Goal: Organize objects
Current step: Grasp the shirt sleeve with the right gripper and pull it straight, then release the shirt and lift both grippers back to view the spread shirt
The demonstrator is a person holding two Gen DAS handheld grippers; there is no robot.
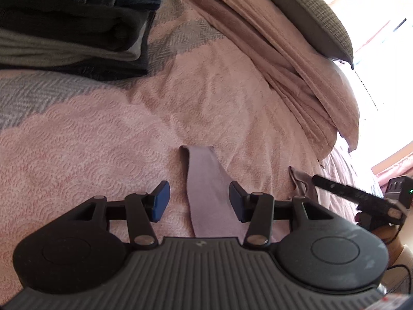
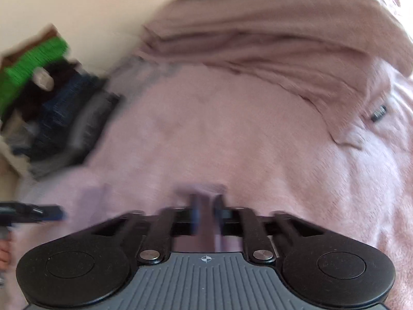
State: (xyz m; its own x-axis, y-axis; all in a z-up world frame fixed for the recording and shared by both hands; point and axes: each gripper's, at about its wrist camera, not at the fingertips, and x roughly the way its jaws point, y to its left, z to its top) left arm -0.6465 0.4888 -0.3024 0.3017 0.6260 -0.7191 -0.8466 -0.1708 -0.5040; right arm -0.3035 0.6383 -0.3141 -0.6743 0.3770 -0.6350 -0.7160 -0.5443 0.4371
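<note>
Carefully now: lilac flat fabric strip (image 1: 204, 193) lies at 12 o'clock between half-open left gripper (image 1: 200, 201) pads, untouched. Right gripper (image 2: 206, 214): narrow, blurred, grip unclear. Pinch fabric centred, lift slowly.

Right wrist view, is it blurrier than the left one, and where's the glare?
Yes: the right wrist view is motion-smeared, blurring its right gripper and the clothes pile. The left wrist view is sharp on the lilac cloth strip, but the window is blown out.
</note>
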